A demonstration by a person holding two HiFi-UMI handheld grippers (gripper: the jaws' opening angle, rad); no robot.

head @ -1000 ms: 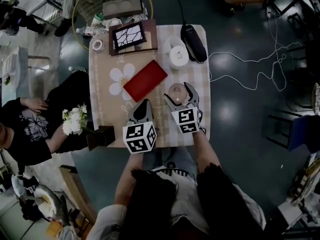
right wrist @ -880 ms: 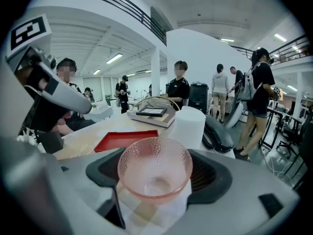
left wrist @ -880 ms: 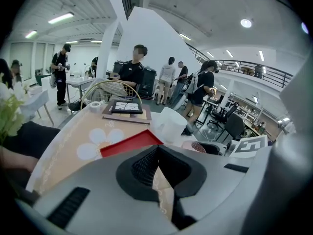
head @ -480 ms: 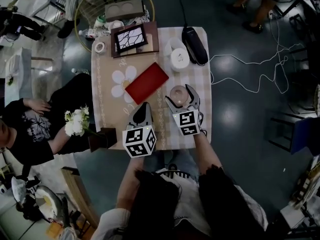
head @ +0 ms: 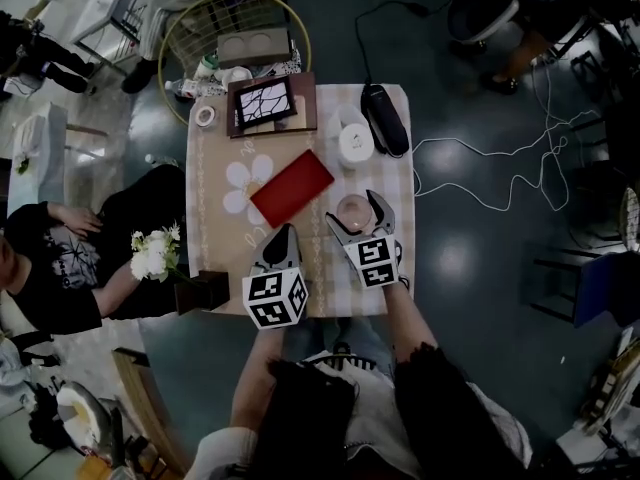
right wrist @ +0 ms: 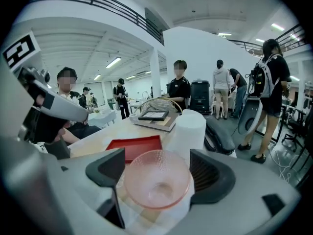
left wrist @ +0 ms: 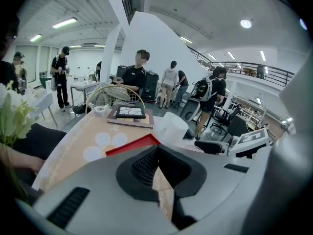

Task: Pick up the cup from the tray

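Bracketing the pink cup (right wrist: 157, 179): right gripper (head: 354, 211), spread wide at the jaws, one pad to each side of the rim; cannot tell whether either pad touches the glass.
Look of the cup: translucent pink, dimpled, upright with the mouth up.
Place of the cup: on the checked side of the tablecloth (head: 400, 183), just beside the right corner of the red tray (head: 291, 188), not on it.
State of the left gripper (head: 284, 236): clenched, pads pressed together with only a sliver of cloth seen past them, grasping nothing.
Place of the left gripper: over the near edge of the table, left of the right gripper, close to the tray's near corner.
Marker cubes: one behind each gripper, left (head: 273, 299) and right (head: 373, 261), both at the table's near edge.
Tray: flat, set askew on the beige side of the cloth, its left edge against the white flower print.
Beyond the cup: white cylinder (head: 356, 140), upright, apart from the cup.
Right of the cylinder: black oblong device (head: 385, 118), lying flat, with a cord running off the far edge.
Far left of the table: picture frame (head: 264, 100), dark-edged with a black-and-white line pattern, and a tape roll (head: 205, 116) just left of it.
Past the table: wire basket (head: 235, 30) on the floor.
Left of the table: seated person (head: 40, 258) in black, one arm reaching toward white flowers (head: 152, 252) by the near-left corner.
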